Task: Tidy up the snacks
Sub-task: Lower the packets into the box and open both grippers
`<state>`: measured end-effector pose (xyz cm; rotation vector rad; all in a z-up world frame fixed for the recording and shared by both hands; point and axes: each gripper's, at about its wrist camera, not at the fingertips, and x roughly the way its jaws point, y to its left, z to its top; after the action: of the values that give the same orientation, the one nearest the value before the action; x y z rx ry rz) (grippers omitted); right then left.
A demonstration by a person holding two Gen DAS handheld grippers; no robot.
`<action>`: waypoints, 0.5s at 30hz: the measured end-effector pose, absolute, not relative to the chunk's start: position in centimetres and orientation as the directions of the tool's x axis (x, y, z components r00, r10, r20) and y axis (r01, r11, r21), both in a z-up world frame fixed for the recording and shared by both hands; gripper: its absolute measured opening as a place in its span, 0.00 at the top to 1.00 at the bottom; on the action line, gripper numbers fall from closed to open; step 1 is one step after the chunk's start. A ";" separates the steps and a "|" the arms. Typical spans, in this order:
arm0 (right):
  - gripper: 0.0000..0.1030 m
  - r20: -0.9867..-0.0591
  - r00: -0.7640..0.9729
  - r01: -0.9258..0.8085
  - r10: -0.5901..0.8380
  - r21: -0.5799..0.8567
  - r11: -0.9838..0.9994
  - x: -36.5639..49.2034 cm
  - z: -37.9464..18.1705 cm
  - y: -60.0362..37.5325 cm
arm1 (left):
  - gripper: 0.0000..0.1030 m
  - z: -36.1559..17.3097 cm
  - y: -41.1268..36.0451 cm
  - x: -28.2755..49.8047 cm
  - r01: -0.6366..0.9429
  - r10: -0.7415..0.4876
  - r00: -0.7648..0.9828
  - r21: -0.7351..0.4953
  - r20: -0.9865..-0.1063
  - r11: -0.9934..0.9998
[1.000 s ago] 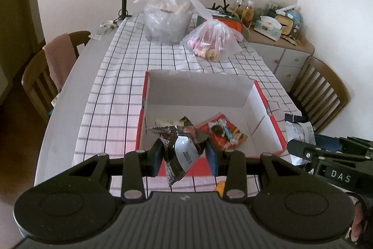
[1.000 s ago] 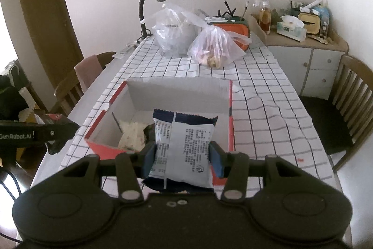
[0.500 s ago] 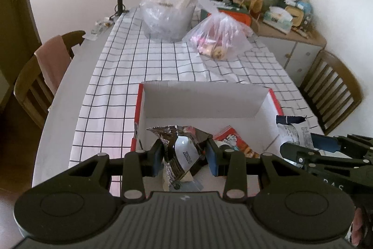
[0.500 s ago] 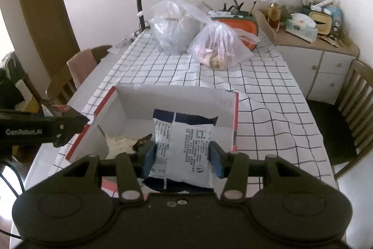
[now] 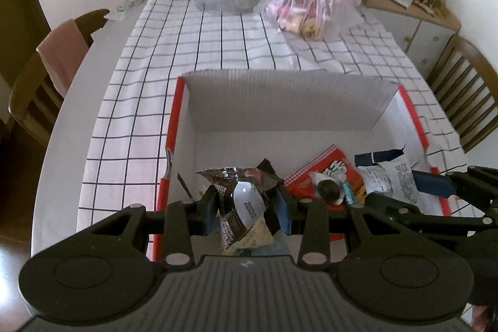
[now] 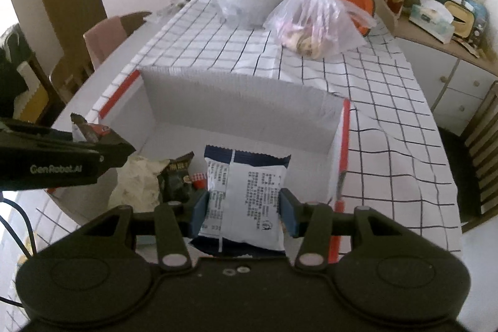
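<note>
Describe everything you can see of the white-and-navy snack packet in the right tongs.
The flat white plastic snack packet with navy crimped ends shows its back: a vertical centre seam and small dark print. It looks sealed and slightly puffed. It stands roughly upright, pinched at both side edges by the right tongs, above the near right part of the open white cardboard box with red edges. Nothing else visibly touches it.
</note>
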<state>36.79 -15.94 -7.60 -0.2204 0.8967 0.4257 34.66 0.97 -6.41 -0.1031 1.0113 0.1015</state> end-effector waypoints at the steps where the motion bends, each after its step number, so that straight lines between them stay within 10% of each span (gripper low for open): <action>1: 0.54 -0.798 0.545 -0.446 0.259 -0.014 0.895 37.0 -8.0 -15.7 | 0.64 -6.7 1.0 34.9 -0.132 0.037 0.521 -0.037 -0.853 0.991; 15: 0.55 -0.837 0.507 -0.440 0.208 -0.044 0.897 38.3 -11.6 -14.6 | 0.63 -9.3 0.6 35.8 -0.109 0.044 0.459 -0.007 -0.888 0.994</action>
<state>38.28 -14.56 -11.59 -0.2654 0.9644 0.3962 35.84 0.65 -9.30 -0.0657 1.0905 0.0945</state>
